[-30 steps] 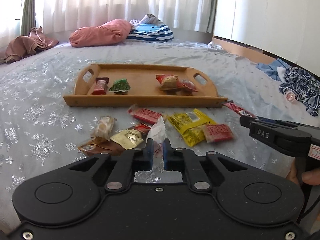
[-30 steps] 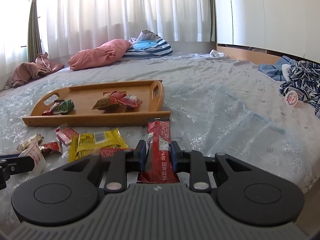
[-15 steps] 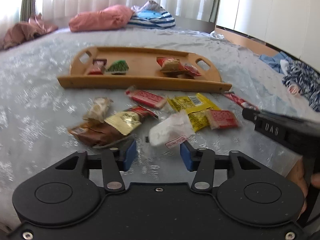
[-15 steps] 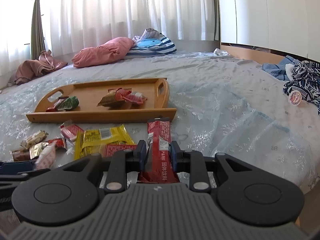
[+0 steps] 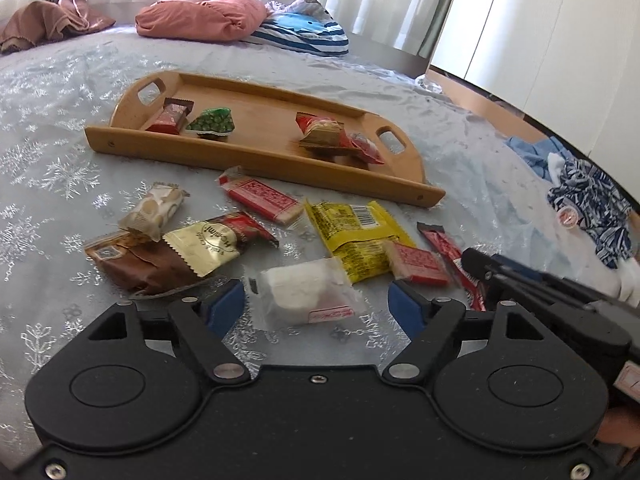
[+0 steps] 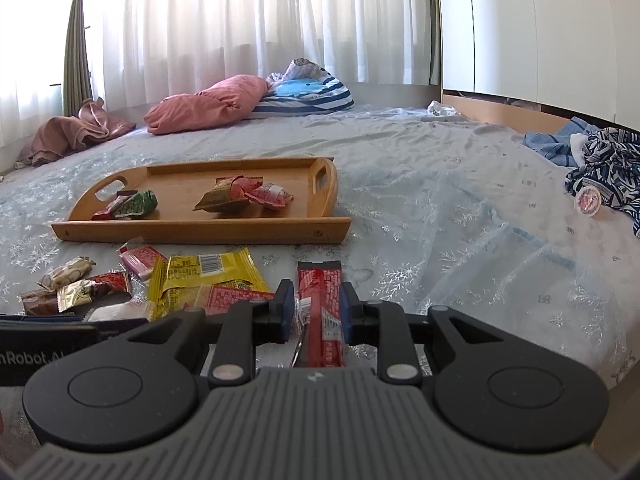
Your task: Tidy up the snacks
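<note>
your left gripper (image 5: 316, 306) is spread wide around one white snack (image 5: 304, 294) lying on the bedspread (image 5: 60, 168), your right gripper (image 6: 314, 312) pinches one red stick pack (image 6: 322, 312), seven packets lie loose beyond, then one wooden tray (image 5: 256, 160) holding four snacks.

left hand-held gripper (image 5: 316, 306): jaws wide apart | right hand-held gripper (image 6: 314, 312): jaws clamped

a: how many snacks in the wooden tray (image 5: 256, 162)?
b: four packets.
a: and loose on the bed (image 5: 56, 152)?
b: eight packets. one tray, two pillows.
</note>
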